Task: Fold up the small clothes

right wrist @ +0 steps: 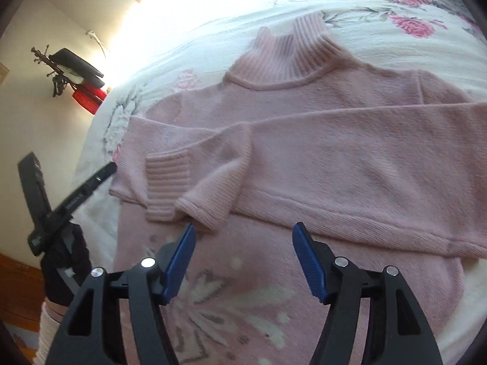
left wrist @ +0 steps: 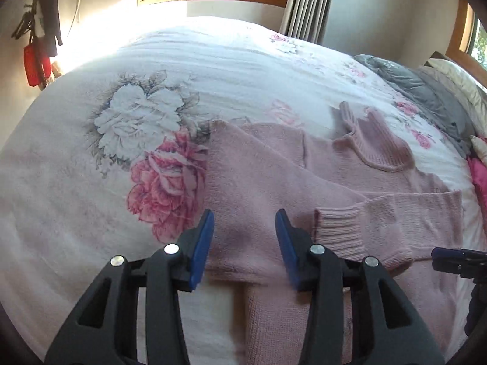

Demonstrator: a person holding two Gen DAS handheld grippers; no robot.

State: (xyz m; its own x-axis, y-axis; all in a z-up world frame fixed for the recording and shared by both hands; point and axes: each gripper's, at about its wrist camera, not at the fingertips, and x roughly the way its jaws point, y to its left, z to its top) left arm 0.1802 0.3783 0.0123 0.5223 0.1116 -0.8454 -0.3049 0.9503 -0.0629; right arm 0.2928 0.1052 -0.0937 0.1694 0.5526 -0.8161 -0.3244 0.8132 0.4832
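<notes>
Pink sweater (right wrist: 304,140), collar (right wrist: 292,57) pointing away

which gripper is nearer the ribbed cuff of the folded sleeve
Right. The right gripper is open just below the ribbed cuff; the left gripper, also open, is off to its side.

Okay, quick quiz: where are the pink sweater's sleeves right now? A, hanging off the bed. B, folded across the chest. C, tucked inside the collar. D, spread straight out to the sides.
B: on the sweater, both sleeves lie crossed over the body, one ribbed cuff resting on the front.
</notes>
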